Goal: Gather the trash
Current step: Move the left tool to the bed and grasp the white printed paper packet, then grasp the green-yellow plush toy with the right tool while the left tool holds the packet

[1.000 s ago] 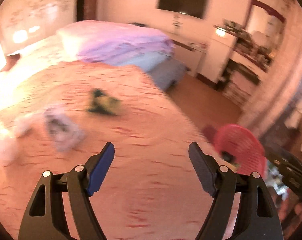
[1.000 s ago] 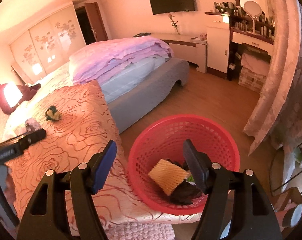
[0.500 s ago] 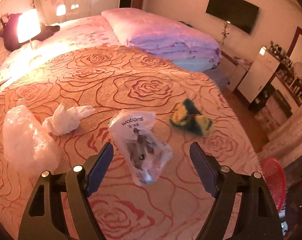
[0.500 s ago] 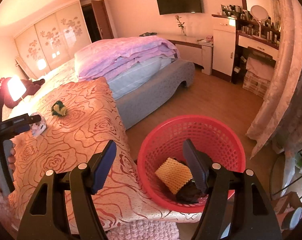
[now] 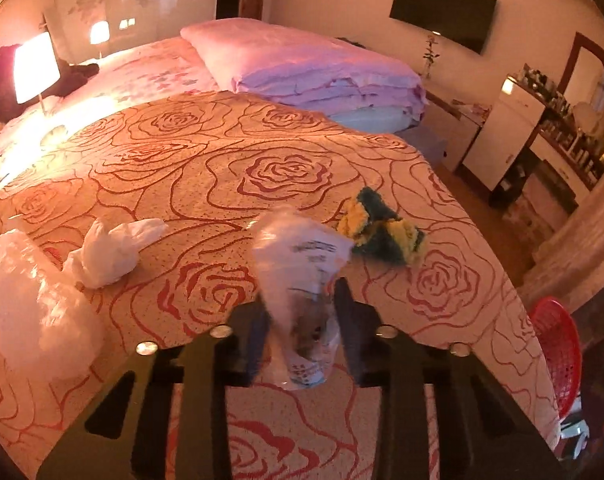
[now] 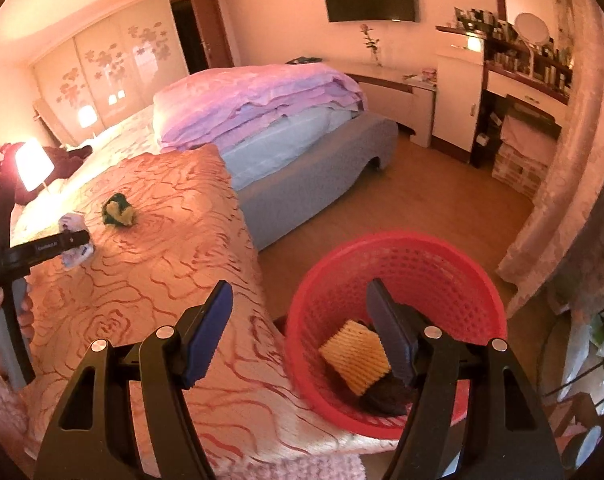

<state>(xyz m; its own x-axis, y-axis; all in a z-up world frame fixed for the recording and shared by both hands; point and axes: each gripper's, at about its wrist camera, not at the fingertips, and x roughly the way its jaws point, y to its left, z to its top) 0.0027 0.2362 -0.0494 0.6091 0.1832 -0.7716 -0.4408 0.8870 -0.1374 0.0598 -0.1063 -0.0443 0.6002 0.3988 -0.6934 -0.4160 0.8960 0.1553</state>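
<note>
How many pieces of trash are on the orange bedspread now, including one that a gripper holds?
4: the printed plastic bag in the left gripper, the yellow-green wrapper, the white crumpled bag, and the clear bag. Others may be hidden.

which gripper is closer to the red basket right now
Right. The right gripper hangs open just beside the red basket, near its rim; the left gripper is off over the bedspread, shut on a plastic wrapper.

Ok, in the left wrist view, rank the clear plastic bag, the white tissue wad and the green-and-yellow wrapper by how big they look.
1. Clear plastic bag, though it lies nearest the camera.
2. White tissue wad and green-and-yellow wrapper: look alike.
</note>
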